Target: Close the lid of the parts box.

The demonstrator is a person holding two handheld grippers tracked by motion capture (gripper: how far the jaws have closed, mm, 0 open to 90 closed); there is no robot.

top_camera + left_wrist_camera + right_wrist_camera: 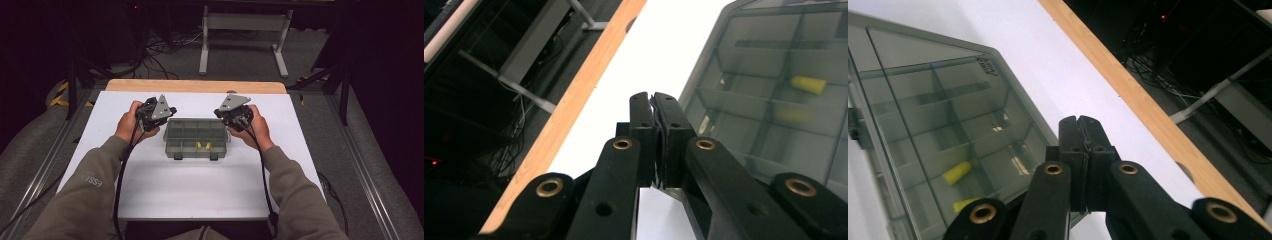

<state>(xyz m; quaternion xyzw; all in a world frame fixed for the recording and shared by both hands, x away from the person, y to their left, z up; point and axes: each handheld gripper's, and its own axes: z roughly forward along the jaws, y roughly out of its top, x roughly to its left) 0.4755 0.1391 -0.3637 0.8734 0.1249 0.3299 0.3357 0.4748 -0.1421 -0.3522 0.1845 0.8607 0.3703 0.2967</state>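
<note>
1. Left gripper (167, 114): held in the person's left hand (131, 121), it sits left of centre in the high view, at the upper left corner of the box (197, 138). In the left gripper view its jaws rise from the bottom centre, pressed together with nothing between them (653, 131).
2. Right gripper (223, 114): held in the right hand (255, 127), it sits right of centre in the high view, at the upper right corner of the box. In the right gripper view its jaws are likewise closed on nothing (1081, 145).
3. Box: a clear, smoke-tinted plastic case with its lid down, lying flat at the centre of the high view, between the two grippers. Inner walls divide it into several small compartments. Two dark latches show on its lower edge.
4. Contents: two small yellow pieces (202, 145) lie side by side in a lower row compartment, right of the box's middle. Through the lid, one appears at the right of the left gripper view (808, 84), and both at the lower left of the right gripper view (957, 173).
5. Table (200, 190): a white top with a wooden strip (195, 86) along the upper edge.
6. Surroundings: grey floor, loose cables and a white metal frame (245, 30) at the top of the high view.
</note>
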